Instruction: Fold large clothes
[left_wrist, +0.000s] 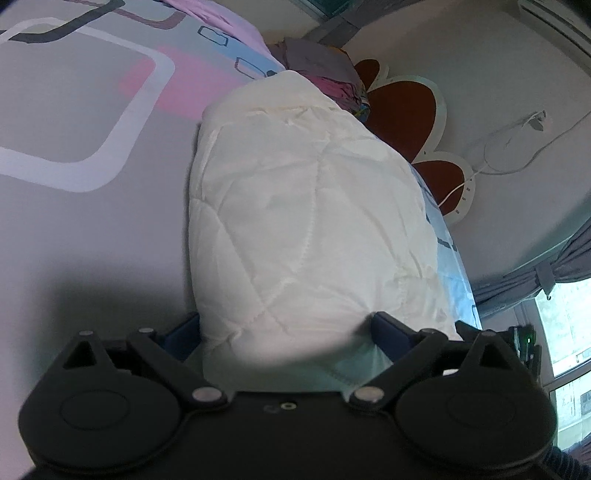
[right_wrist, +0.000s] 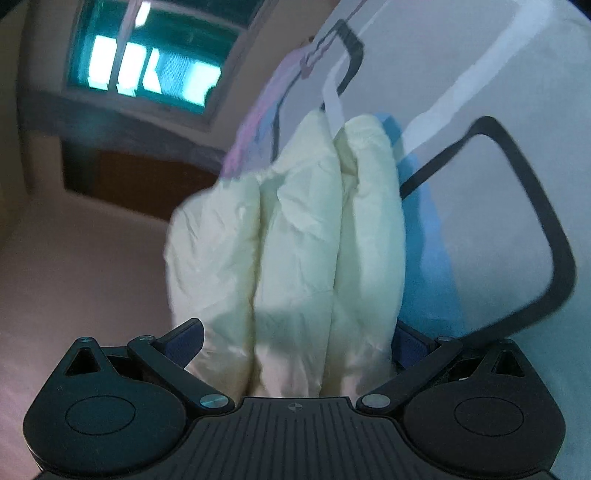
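white quilted padding fills the space ahead of both of your tools: a large, puffy, cream-white quilted garment (left_wrist: 295, 206) lies folded into a thick bundle on a grey bed sheet printed with white, black and pink rounded rectangles (left_wrist: 74, 110).

your left gripper (left_wrist: 286, 328) has its jaws spread about as wide as they go, and the near end of the bundle sits between them. its blue pads (left_wrist: 388, 328) stand at the bundle's two sides; whether they press on it or only flank it is hard to tell, and it looks more like flanking than a pinch.

your right gripper (right_wrist: 295, 343) is likewise at full spread. from its camera you see the stacked layers edge-on, three plump folds (right_wrist: 295, 240) side by side running away from the tool, with their near ends between the jaws. a blue patch of the sheet (right_wrist: 424, 258) shows just right of the folds.

the folding itself looks close to done; the step in hand seems to be squaring up or gathering the finished bundle. the next move likely calls for closing both tools evenly on the thick stack, gripping all layers together so none slips and puffs back open.
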